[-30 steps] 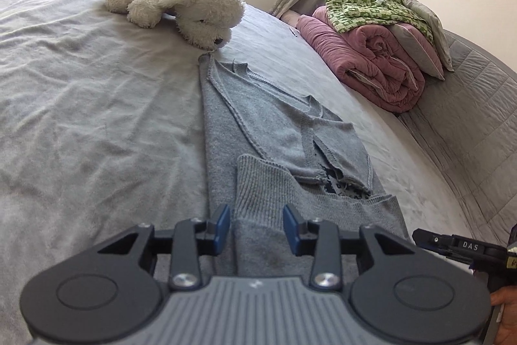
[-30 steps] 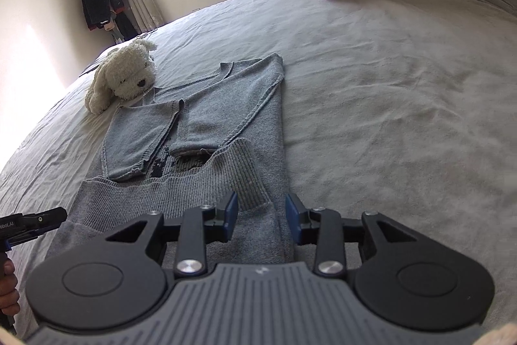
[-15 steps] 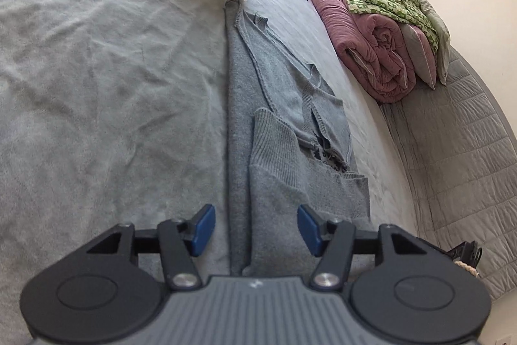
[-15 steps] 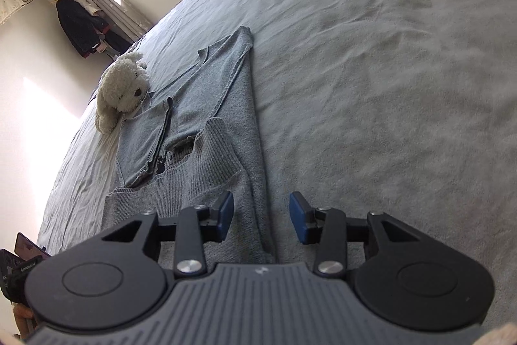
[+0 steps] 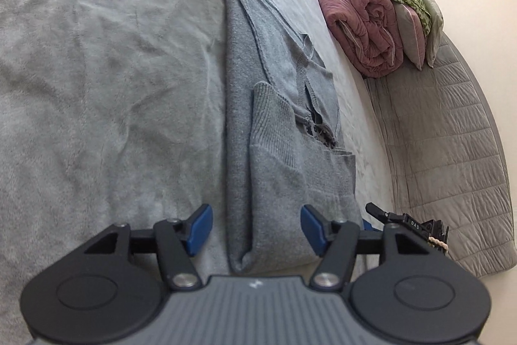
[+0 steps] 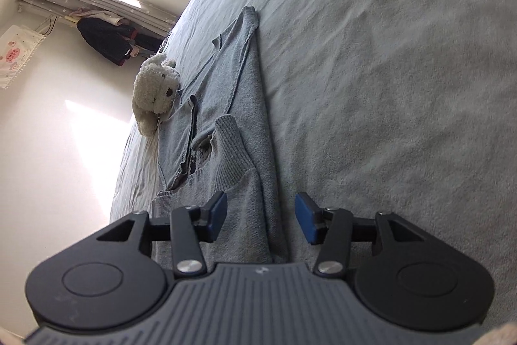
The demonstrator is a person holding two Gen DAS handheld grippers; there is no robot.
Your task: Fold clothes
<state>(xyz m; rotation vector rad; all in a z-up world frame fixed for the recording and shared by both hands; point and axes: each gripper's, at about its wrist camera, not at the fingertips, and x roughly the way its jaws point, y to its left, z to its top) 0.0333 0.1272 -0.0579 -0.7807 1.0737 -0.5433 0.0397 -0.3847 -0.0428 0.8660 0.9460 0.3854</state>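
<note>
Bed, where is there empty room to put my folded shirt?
The bed is bare on the wide grey stretch beside the sweater's long edge, away from the pink quilt roll. Another bare stretch shows in the right wrist view. It is crowded near the stuffed dog and the quilt roll.

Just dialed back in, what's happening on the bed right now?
A person holds a gripper in each hand over a grey sweater laid flat on the bed, its sleeves already folded in across the body. The left gripper and the right gripper each sit at a near corner of the hem, jaws open and holding nothing. A white plush dog lies by the collar, and rolled bedding is piled at the side.
</note>
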